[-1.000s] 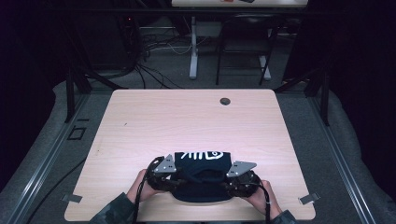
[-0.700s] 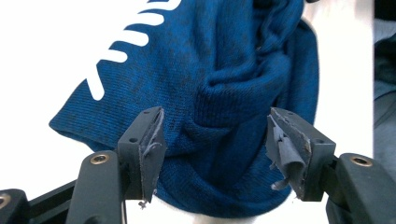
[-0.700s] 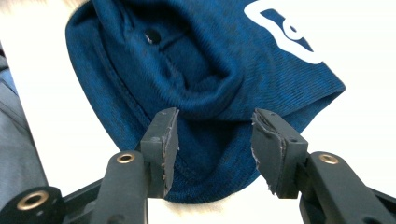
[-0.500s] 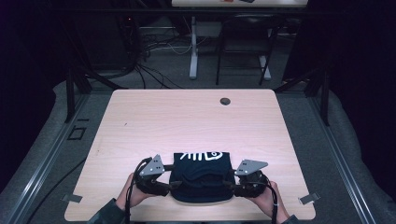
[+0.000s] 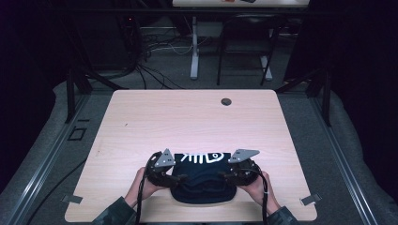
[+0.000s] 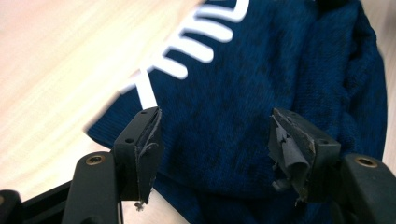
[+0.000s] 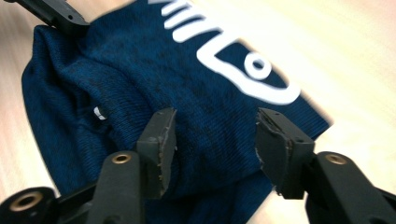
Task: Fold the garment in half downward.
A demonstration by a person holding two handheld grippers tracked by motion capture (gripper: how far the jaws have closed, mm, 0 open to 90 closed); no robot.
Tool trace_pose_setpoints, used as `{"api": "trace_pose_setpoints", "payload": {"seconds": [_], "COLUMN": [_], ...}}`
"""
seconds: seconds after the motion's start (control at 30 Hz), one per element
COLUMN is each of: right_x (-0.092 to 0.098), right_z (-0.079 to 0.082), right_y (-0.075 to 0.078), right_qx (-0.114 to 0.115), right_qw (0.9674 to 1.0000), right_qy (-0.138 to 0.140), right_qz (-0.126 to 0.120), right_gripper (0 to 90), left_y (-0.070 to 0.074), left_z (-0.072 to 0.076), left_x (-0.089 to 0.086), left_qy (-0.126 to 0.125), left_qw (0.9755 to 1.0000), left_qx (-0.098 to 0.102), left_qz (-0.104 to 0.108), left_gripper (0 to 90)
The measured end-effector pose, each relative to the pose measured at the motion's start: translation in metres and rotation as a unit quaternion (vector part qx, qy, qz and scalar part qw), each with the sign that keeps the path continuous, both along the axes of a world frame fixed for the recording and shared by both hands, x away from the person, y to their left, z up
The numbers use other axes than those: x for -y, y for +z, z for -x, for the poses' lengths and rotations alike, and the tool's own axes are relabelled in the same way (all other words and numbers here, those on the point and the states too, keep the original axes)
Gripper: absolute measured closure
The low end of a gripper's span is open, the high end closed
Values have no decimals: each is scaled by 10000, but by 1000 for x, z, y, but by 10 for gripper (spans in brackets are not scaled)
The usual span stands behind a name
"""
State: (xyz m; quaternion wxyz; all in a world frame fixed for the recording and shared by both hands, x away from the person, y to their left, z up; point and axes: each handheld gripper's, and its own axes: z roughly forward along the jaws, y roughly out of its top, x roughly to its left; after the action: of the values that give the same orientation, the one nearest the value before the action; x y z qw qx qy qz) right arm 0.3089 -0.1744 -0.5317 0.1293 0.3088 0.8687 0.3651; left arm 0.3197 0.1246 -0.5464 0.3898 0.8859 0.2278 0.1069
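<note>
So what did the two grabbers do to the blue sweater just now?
Both grippers, left gripper and right gripper, slid outward off the folded sweater, then back toward its edges. Both jaws are open, holding nothing. The sweater stayed put on the table.

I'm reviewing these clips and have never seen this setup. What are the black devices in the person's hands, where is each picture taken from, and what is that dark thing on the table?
There is no robot here. A person holds a hand-operated two-jaw gripper in each hand: the left gripper and the right gripper. The high view looks down on the wooden table from above the person's side. The other two pictures come from cameras riding on each gripper, looking along its black jaws. On the table lies a folded dark blue knit garment with a white fish-skeleton design. Both grippers' jaws stand apart over the cloth at its two sides, so nothing is clamped.
</note>
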Motion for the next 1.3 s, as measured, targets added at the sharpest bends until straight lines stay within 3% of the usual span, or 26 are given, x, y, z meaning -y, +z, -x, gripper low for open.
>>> {"api": "trace_pose_setpoints", "payload": {"seconds": [0.17,0.47,0.77,0.97,1.1,1.3], "right_x": [4,-2,3,4,7,6], "right_z": [4,7,7,10,9,9], "right_y": [-11,-25,-32,-35,-37,-39], "right_qx": [-150,-272,-427,-465,-664,-558], "right_qw": [9999,9991,9988,9988,9978,9983], "right_qy": [66,142,95,8,-57,-133], "right_qz": [19,280,211,173,71,105], "right_gripper": [421,338,321,309,280,231], "left_y": [-11,-18,-23,-24,-26,-27], "left_z": [6,7,0,-2,-4,-5], "left_x": [3,4,0,0,-1,-1], "left_qy": [-87,-9,79,45,54,74], "left_qw": [9996,9991,9988,9983,9984,9985], "left_qx": [-55,20,-61,8,-15,-9], "left_qz": [-260,-424,-482,-573,-571,-546], "left_gripper": [344,301,220,198,186,167]}}
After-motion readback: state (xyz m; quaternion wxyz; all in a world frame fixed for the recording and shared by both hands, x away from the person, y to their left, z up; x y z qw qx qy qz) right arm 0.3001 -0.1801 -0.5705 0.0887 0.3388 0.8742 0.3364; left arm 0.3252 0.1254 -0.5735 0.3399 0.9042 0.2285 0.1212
